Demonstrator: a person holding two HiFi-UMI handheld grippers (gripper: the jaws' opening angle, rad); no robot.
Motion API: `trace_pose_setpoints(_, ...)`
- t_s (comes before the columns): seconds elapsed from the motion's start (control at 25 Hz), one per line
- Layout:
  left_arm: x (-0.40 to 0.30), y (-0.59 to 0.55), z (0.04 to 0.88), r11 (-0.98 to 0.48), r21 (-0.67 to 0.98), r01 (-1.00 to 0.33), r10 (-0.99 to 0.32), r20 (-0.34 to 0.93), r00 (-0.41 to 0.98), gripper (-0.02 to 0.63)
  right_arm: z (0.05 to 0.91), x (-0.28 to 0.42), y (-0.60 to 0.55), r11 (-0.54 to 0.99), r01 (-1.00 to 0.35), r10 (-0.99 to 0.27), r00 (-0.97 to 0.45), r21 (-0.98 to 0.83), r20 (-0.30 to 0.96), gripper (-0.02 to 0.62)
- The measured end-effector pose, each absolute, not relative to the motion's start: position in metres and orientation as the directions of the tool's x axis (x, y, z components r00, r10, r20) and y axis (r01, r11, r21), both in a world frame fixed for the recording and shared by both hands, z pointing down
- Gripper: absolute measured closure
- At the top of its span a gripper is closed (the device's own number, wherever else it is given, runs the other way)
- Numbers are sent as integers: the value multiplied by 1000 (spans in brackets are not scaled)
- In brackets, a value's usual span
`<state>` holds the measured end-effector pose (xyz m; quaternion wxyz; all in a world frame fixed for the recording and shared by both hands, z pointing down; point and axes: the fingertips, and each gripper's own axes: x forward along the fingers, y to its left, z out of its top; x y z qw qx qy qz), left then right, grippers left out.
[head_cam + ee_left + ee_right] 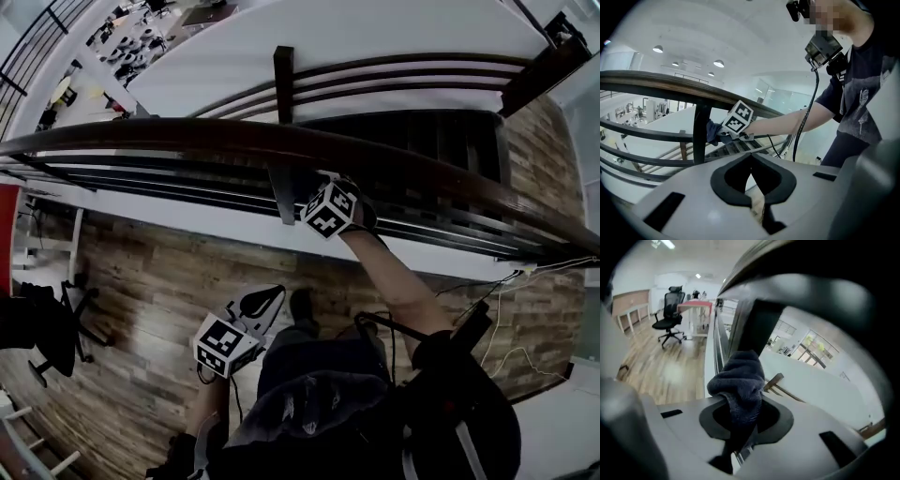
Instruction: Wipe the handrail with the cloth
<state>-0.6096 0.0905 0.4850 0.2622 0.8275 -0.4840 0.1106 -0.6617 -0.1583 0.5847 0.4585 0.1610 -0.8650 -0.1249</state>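
Nearest the lens in the head view, the person's torso [319, 403] fills the lower frame, with the left gripper [262, 302] held low over the wooden floor [150, 281], well apart from the handrail [187, 139]. The rail's long axis runs across the frame from left to right in a shallow curve. The right gripper [342, 187] is raised to the rail's near side, beside a dark post [284, 197], and is plainly the nearer of the two.

In the left gripper view, that tool's fingers [729, 180] are pressed together with nothing between them. Beyond them, the right gripper [723, 132] holds the dark blue cloth [712, 131] just under the handrail [670, 86], next to the post [699, 133].

In the right gripper view, the fingers [776, 420] are clamped on the bunched cloth [738, 380], which stands up toward the dark underside of the handrail [787, 258] overhead. The post [757, 324] rises just behind it, and an office chair [668, 319] sits far off. Whether the cloth touches the rail cannot be told. The wipe will likely run lengthwise along the rail, driven by the right hand.
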Motion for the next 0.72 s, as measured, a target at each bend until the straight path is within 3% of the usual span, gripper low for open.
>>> trace_pose_setpoints(0.36, -620, 103, 511, -368, 319, -873, -692, 533, 486, 598, 607, -685, -160, 829, 148, -412, -492, 540, 767, 538)
trace_pose_setpoints(0.52, -603, 72, 509, -429, 314, -847, -681, 504, 531, 598, 610, -652, -174, 854, 101, -410, -472, 510, 781, 538)
trace_pose_setpoints(0.72, -551, 37, 505, -535, 319, -783, -619, 483, 619, 598, 608, -561, -195, 862, 43, -443, -424, 506, 790, 538)
